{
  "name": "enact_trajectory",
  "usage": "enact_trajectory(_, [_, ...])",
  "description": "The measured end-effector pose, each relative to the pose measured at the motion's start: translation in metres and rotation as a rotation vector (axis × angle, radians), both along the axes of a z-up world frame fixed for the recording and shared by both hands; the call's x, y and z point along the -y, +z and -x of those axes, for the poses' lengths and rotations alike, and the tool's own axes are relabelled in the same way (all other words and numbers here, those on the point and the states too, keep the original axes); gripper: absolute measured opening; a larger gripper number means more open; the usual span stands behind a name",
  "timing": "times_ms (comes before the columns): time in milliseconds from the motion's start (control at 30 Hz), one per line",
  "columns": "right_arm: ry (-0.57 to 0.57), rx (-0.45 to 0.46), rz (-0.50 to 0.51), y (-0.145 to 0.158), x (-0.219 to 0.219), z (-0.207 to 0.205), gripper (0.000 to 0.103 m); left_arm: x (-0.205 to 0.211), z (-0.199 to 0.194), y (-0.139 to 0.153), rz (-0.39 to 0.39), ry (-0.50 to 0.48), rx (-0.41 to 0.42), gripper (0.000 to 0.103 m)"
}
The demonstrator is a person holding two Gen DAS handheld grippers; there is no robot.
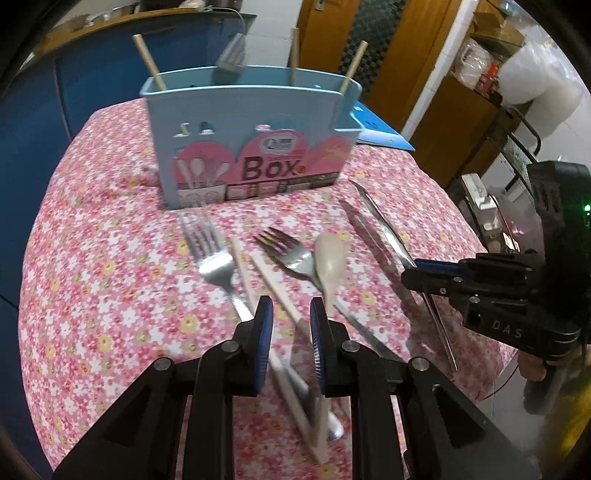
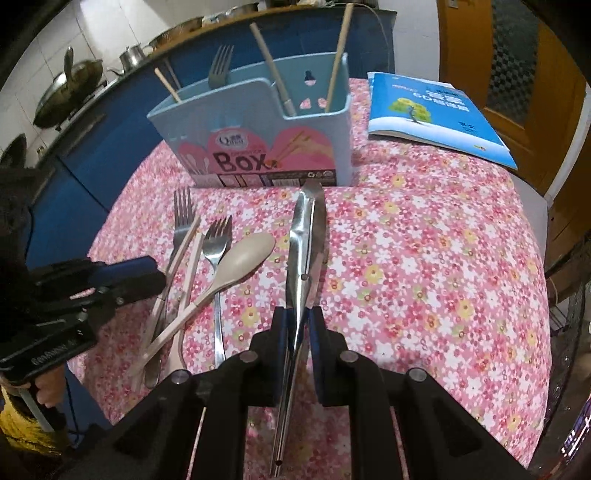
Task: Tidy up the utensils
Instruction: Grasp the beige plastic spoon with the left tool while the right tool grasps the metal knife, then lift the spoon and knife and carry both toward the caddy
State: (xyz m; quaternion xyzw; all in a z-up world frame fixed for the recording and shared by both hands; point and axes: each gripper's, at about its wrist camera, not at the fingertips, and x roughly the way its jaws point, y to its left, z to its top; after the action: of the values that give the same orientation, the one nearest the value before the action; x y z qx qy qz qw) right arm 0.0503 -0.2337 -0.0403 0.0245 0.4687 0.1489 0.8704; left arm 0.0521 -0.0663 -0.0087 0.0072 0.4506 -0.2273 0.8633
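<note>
Before the box (image 2: pixel 255 147), right tongs (image 2: pixel 298 325) grip the knife (image 2: pixel 301 251); left tongs (image 1: pixel 291 317) gape over chopsticks (image 1: pixel 275 284).

A home kitchen and dining corner. Far left, a metal wok with a lid (image 2: pixel 68 94), a small steel kettle (image 2: pixel 133 56) and steel bowls (image 2: pixel 173 32) stand on a blue-fronted counter (image 2: pixel 92 147). Nearer is a table under a pink floral tablecloth (image 2: pixel 424 258), with a blue paperback workbook (image 2: pixel 436 114) lying at its far right. Behind the table are orange-brown wooden doors (image 1: pixel 399 66) and, to the right, shelves cluttered with bags and packets (image 1: pixel 484 70).
</note>
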Motion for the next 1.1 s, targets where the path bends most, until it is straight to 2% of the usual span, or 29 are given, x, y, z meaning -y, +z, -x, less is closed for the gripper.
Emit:
enact_trajectory(733, [0.022,0.018,-0.106,-0.006,0.021,0.008,0.014,0.052,-0.017,-0.017,-0.161,-0.143,-0.136,0.019])
enact_trajectory(800, [0.022,0.021,-0.109,-0.006,0.021,0.008,0.014,0.053,-0.02,-0.018,-0.156,-0.148,-0.153,0.019])
enact_trajectory(867, [0.02,0.022,-0.116,-0.006,0.022,0.009,0.014,0.052,-0.022,-0.018,-0.13,-0.15,-0.173,0.007])
enact_trajectory(900, [0.019,0.023,-0.12,-0.007,0.023,0.009,0.014,0.053,-0.024,-0.018,-0.12,-0.149,-0.179,0.005])
enact_trajectory(1100, [0.024,0.042,-0.158,-0.005,0.026,0.014,0.014,0.032,-0.018,-0.02,-0.015,-0.117,-0.173,0.004])
